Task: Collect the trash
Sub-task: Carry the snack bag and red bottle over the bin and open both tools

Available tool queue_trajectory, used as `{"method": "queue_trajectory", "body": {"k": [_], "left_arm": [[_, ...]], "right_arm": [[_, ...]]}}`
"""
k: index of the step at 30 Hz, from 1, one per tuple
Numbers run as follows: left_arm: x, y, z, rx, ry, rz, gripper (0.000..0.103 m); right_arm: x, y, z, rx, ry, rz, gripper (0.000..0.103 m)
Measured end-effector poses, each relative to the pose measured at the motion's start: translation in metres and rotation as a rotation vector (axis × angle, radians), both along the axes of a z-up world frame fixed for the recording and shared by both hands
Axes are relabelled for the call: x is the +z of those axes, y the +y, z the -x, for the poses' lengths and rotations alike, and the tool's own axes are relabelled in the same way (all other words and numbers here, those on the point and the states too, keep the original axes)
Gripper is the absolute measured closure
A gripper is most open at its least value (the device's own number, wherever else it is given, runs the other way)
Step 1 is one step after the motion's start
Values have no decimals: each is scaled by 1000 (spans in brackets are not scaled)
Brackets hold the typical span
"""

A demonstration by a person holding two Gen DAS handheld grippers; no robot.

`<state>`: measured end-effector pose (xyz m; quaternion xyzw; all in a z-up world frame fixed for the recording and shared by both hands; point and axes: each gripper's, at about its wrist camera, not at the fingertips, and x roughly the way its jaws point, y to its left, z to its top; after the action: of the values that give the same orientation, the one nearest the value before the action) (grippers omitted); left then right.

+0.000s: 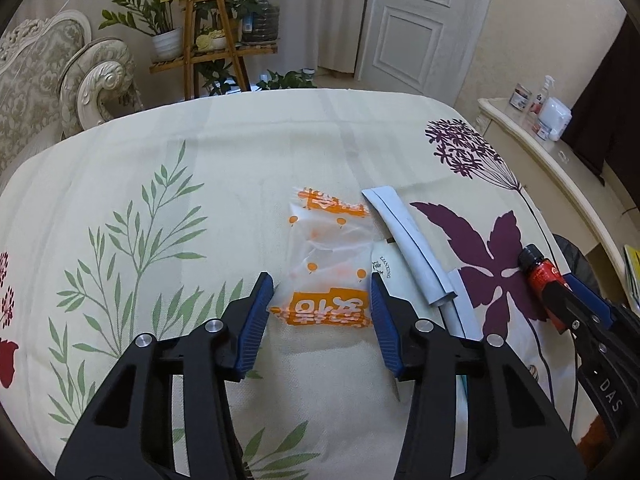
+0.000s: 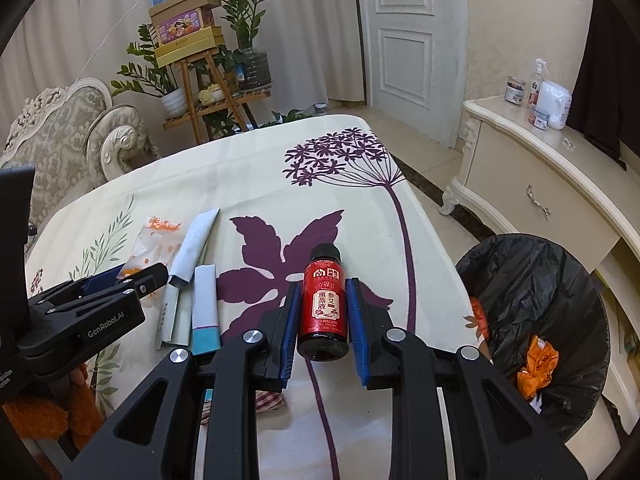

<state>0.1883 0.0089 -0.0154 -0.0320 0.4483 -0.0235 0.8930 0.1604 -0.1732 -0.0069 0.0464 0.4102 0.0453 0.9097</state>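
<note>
A clear plastic bag with orange print (image 1: 328, 264) lies flat on the floral tablecloth (image 1: 240, 152). My left gripper (image 1: 322, 280) straddles its near end, the blue pads standing at the bag's two side edges without visibly squeezing it. The same gripper (image 2: 140, 274) shows at the left of the right wrist view, over the bag (image 2: 156, 240). My right gripper (image 2: 324, 282) is shut on a small red bottle with a black cap (image 2: 323, 304), held just above the cloth. In the left wrist view the bottle (image 1: 540, 274) sits at the far right.
A folded grey-white paper wrapper (image 1: 404, 240) lies right of the bag, with a white and teal packet (image 2: 205, 308) beside it. A bin lined with a black bag (image 2: 532, 276) stands off the table's right edge, orange scraps inside. A cream cabinet (image 2: 532, 184) stands behind it.
</note>
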Motion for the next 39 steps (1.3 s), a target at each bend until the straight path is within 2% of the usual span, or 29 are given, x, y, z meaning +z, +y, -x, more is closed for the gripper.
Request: {"method": "queue_trajectory", "body": {"k": [13, 24, 31, 39], "left_arm": [[14, 16, 35, 34, -46, -14, 57], [23, 19, 76, 50, -65, -13, 57], [30, -1, 94, 24, -87, -16, 57], [37, -52, 103, -68, -113, -16, 57]], "right_arm": [[6, 3, 16, 3, -14, 7, 78], [14, -4, 48, -5, -36, 14, 78], [21, -23, 69, -41, -58, 17, 78], [25, -60, 85, -118, -80, 21, 78]]}}
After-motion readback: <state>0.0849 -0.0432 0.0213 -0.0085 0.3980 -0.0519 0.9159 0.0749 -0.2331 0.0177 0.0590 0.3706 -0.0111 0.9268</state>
